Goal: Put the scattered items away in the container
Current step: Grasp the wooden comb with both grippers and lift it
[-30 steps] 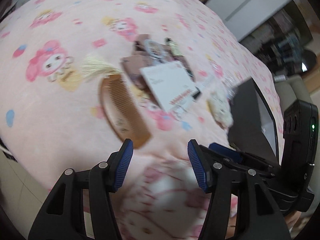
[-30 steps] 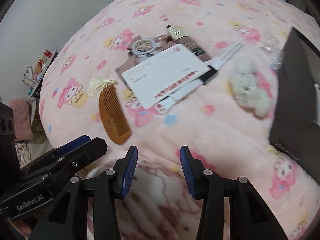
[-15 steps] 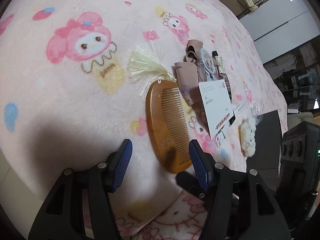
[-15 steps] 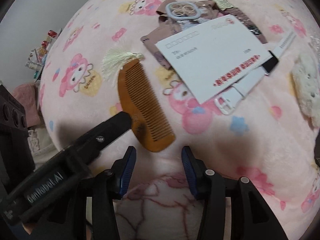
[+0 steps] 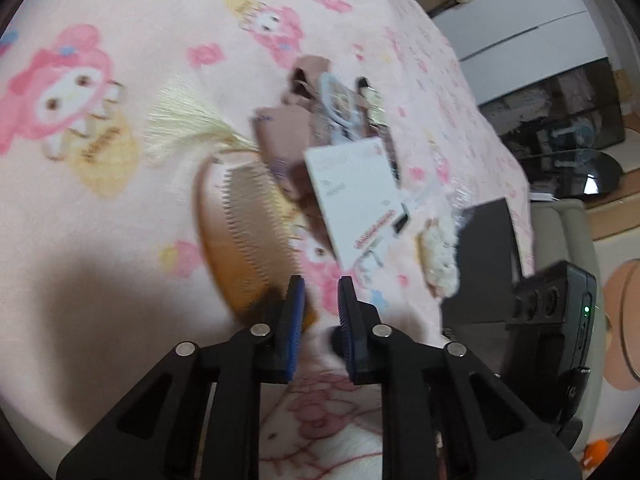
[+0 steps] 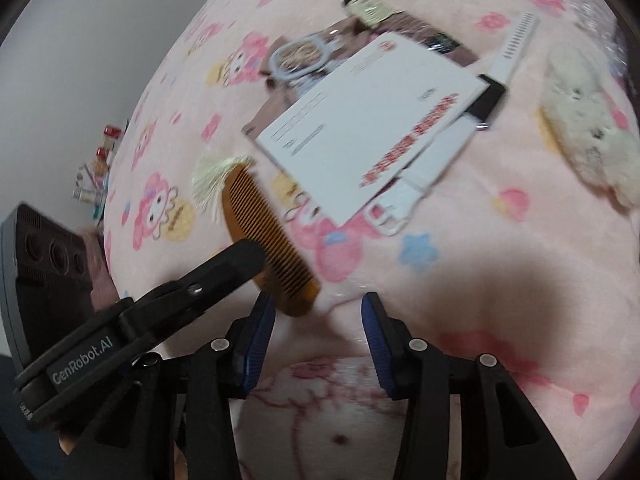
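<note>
On the pink cartoon-print blanket lies the wooden comb with its cream tassel, its near end right at the tips of the left gripper. Those fingers are closing and stand only a narrow gap apart; the right wrist view shows one of them lying over the comb's spine, but blur hides whether the pads press on the comb. Just beyond the comb sits a heap: a white envelope with red print on top of a brown pouch, a white watch strap, a pale blue ring-shaped piece and a small bottle. A fluffy cream toy lies to the right of the heap, apart from it. The dark container stands just past the toy at the blanket's right side. The right gripper hovers above the blanket beside the comb's near end, its fingers closing, about half apart, with nothing between them.
</note>
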Demonstrator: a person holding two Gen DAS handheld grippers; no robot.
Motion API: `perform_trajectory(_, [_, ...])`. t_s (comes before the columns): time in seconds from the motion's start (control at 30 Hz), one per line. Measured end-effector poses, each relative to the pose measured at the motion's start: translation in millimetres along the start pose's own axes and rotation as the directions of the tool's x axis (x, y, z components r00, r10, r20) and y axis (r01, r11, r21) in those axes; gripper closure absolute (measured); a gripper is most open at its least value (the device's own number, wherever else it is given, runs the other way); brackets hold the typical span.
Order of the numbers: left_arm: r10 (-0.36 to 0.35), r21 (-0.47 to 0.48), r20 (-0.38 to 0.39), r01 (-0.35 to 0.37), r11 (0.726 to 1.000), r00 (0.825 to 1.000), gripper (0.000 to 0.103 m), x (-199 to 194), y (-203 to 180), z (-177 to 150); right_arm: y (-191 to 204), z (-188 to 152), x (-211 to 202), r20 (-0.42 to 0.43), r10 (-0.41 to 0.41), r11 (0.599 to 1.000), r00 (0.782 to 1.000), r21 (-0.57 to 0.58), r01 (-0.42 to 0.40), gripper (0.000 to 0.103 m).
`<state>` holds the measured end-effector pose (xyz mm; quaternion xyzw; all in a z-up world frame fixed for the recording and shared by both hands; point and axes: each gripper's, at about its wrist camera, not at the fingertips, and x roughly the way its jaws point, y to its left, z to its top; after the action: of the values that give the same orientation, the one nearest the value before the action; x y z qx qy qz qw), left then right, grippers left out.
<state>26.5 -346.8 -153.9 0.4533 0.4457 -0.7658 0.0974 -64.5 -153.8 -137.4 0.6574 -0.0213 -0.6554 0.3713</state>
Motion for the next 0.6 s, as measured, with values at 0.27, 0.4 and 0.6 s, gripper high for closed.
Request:
perform_trajectory(0.27, [0.076, -0.055, 0.070, -0.073, 0.996, 0.995, 0.051, -11, 33, 37, -9, 8, 16, -0.133, 0.078, 0.997, 0.988, 0.034, -0.074, 0.061])
perform_trajectory(0.4, [0.090, -0.045, 0.052, -0.088, 0.995, 0.995, 0.051, 13, 37, 62, -1, 16, 37, -0.178, 0.044, 0.999, 0.983, 0.012, -0.043, 0.061])
perform_trajectory(0.6, [0.128, -0.006, -0.002, -0.128, 0.992, 0.992, 0.071, 36, 26, 69, 0, 25, 54, -0.218, 0.112, 0.994, 0.970, 0.040, -0.106, 0.067])
